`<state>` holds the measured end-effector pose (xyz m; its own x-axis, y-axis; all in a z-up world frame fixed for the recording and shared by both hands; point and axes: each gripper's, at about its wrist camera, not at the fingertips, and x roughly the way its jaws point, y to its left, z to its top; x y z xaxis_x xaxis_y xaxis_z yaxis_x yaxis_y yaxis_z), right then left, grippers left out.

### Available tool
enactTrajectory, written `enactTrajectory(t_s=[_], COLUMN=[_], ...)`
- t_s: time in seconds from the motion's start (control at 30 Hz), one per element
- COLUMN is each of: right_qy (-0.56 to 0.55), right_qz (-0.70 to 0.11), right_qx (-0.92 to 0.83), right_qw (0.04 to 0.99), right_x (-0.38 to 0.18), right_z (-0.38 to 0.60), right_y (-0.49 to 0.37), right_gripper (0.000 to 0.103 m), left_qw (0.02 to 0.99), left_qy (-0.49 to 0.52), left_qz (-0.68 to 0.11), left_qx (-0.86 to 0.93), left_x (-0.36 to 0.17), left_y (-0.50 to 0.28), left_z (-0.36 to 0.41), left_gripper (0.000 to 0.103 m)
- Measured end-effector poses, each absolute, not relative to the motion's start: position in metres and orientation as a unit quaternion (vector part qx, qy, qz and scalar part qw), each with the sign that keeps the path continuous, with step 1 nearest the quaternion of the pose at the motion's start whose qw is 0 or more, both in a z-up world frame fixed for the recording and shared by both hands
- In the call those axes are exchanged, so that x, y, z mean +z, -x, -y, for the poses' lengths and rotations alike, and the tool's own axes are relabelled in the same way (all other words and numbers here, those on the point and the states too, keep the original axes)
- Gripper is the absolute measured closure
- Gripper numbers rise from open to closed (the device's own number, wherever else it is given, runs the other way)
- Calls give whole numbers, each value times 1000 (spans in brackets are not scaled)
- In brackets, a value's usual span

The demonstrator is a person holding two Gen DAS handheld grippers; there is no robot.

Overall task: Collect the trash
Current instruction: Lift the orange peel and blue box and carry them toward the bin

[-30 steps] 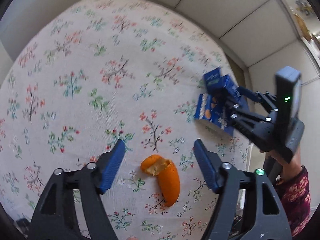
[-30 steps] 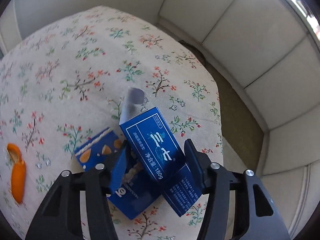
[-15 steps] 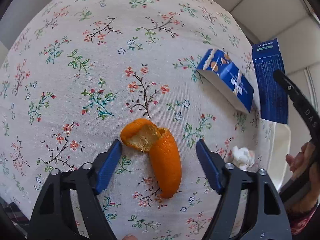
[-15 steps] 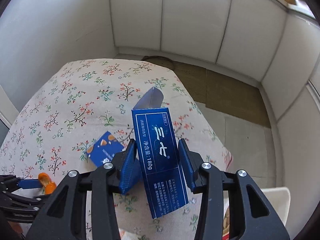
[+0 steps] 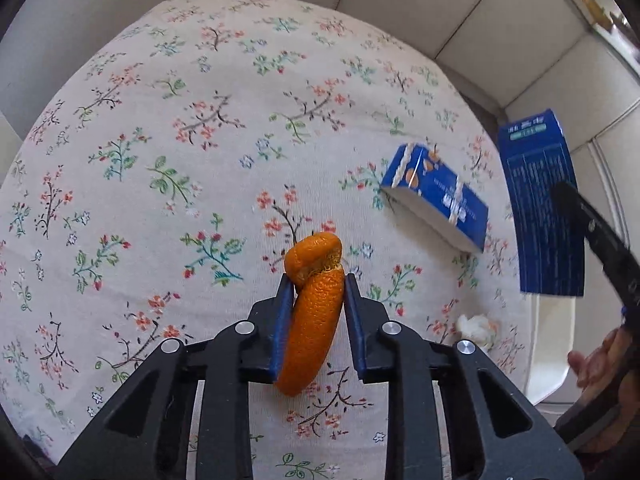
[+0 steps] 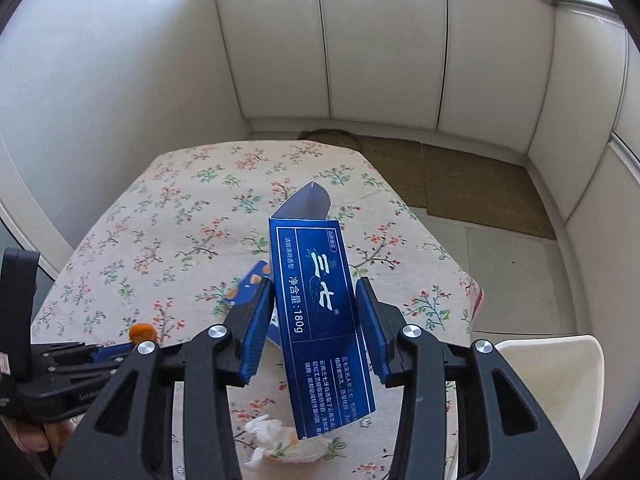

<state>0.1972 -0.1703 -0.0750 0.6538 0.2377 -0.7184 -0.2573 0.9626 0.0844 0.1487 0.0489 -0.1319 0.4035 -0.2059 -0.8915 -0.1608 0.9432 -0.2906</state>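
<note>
My left gripper [image 5: 314, 284] is shut on an orange peel [image 5: 314, 312] and holds it just above the floral tablecloth [image 5: 200, 140]. My right gripper [image 6: 314, 292] is shut on a long dark blue carton [image 6: 320, 312], lifted above the table's right edge; the carton also shows in the left wrist view [image 5: 542, 208]. A second blue box with almond pictures [image 5: 436, 196] lies on the cloth, partly hidden behind the carton in the right wrist view [image 6: 248, 284]. A crumpled white tissue [image 6: 284, 440] lies on the cloth near the edge, also in the left wrist view [image 5: 476, 328].
A white bin [image 6: 556, 384] stands on the floor beside the table's right edge, also seen in the left wrist view [image 5: 548, 344]. White cabinet doors [image 6: 380, 40] and brown mats [image 6: 460, 180] lie beyond the table.
My left gripper closed on the orange peel and raised it off the cloth. My right gripper lifted the blue carton higher and toward the table's right edge.
</note>
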Motion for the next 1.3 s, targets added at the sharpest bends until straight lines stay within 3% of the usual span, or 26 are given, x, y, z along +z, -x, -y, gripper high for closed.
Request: enactTrajectory(t_s=[0.53,1.3], right_qy=[-1,-28], right_qz=[-326,-283], right_qx=[140,85], right_qw=[935,955], right_x=[-33,1], right_z=[166,229], right_y=[-157,-112], right_gripper=[61,61], left_qw=[886,906], left_qy=[192,170], left_qz=[-422,-382], left_qx=[-10,-68], left_x=[-48,1], left_y=[-144,-131], left_z=[-61,-4], left_gripper=[80,80])
